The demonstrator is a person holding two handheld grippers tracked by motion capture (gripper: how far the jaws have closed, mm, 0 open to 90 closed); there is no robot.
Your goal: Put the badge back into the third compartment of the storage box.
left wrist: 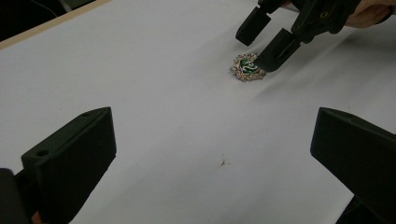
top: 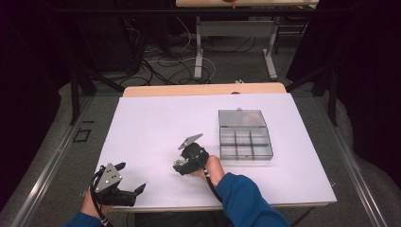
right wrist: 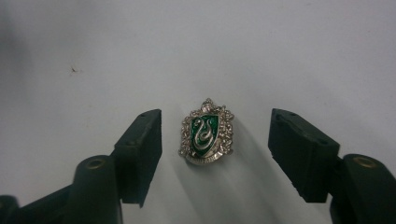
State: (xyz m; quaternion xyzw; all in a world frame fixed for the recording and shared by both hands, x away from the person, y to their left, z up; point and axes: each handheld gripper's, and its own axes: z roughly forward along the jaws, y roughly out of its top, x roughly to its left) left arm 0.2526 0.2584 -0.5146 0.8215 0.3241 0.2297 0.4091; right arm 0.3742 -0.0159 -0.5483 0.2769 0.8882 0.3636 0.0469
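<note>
Badge [right wrist: 207, 133], a silver crest with a green snake shield, lay flat on the white table [top: 151, 123] at the centre of the right gripper view, between the right gripper's [right wrist: 215, 147] parted jaws, untouched. Left gripper [top: 130, 182] gaped empty at lower left.

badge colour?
Green shield with a silver snake and silver ornate rim, on the badge; clearest in the right gripper view.
</note>
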